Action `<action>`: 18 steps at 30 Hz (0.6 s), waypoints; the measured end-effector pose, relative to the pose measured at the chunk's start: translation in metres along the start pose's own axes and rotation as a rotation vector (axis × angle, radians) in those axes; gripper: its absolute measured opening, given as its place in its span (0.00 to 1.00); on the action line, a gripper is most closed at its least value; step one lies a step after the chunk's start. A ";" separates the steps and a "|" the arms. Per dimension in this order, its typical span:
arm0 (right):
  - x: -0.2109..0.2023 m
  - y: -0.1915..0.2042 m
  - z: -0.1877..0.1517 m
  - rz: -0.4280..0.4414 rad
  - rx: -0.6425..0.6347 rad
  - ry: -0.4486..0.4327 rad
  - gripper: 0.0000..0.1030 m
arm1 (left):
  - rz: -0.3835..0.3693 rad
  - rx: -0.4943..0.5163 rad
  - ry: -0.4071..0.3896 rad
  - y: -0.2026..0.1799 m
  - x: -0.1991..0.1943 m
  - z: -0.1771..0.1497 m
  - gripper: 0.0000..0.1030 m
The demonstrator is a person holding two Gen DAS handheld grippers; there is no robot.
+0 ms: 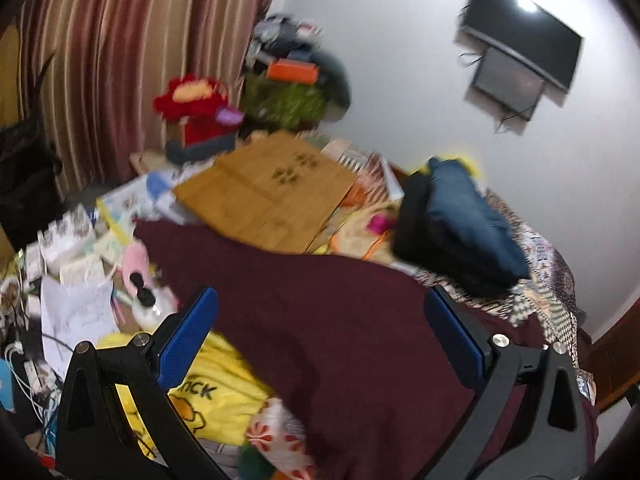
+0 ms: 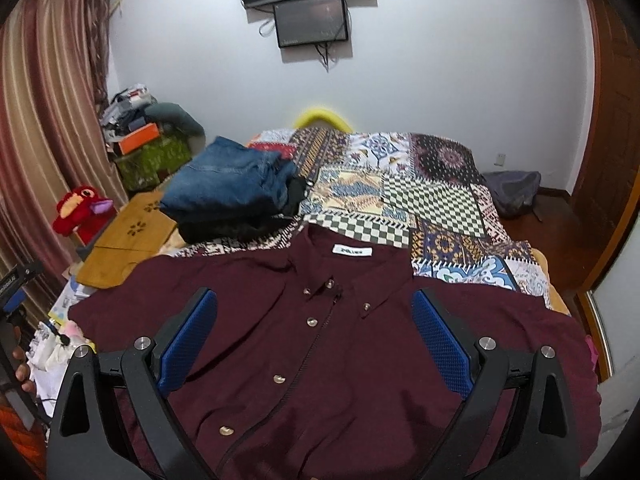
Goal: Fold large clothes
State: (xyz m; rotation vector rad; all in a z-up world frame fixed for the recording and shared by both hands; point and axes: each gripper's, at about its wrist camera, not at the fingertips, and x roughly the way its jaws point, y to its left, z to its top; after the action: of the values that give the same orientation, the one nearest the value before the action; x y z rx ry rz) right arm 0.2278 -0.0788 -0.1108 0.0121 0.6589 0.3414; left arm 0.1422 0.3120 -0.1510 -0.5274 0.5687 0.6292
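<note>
A dark maroon button-up shirt [image 2: 320, 340] lies spread face up on the patterned bedspread [image 2: 400, 184], collar and white label toward the far wall. My right gripper [image 2: 316, 332] hovers open above its chest, blue pads on either side of the button placket, holding nothing. In the left wrist view the same shirt [image 1: 340, 320] stretches across the bed, and my left gripper [image 1: 320, 336] is open over its left part, nothing between the fingers. That view is motion-blurred.
A stack of folded jeans and dark clothes [image 2: 232, 196] sits on the bed beyond the shirt. A wooden lap board [image 2: 124, 240], a red plush toy [image 2: 80, 212] and cluttered papers [image 1: 72, 280] crowd the left side. A yellow bag [image 1: 208, 392] lies near the left gripper. A hand [image 2: 22, 368] shows at the left edge.
</note>
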 end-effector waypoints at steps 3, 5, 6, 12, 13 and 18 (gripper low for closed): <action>0.009 -0.002 0.002 -0.017 0.001 0.023 0.94 | 0.013 -0.094 0.077 0.032 0.026 -0.004 1.00; 0.016 -0.004 0.002 -0.029 0.006 0.046 0.94 | 0.030 -0.117 0.105 0.045 0.039 -0.007 1.00; 0.019 -0.006 0.001 -0.033 0.014 0.061 0.94 | 0.031 -0.126 0.138 0.054 0.051 -0.011 1.00; 0.032 -0.012 0.002 -0.029 0.056 0.104 0.94 | -0.092 -0.306 0.334 0.095 0.117 -0.035 0.95; 0.033 -0.013 0.002 -0.033 0.057 0.107 0.94 | -0.098 -0.357 0.369 0.102 0.128 -0.042 0.93; 0.037 -0.014 0.002 -0.058 0.048 0.120 0.94 | -0.121 -0.419 0.466 0.110 0.164 -0.066 0.89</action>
State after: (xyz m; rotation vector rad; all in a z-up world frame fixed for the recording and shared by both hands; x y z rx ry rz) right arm 0.2607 -0.0797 -0.1332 0.0184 0.7847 0.2715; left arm 0.1572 0.4123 -0.3331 -1.1118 0.8410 0.5104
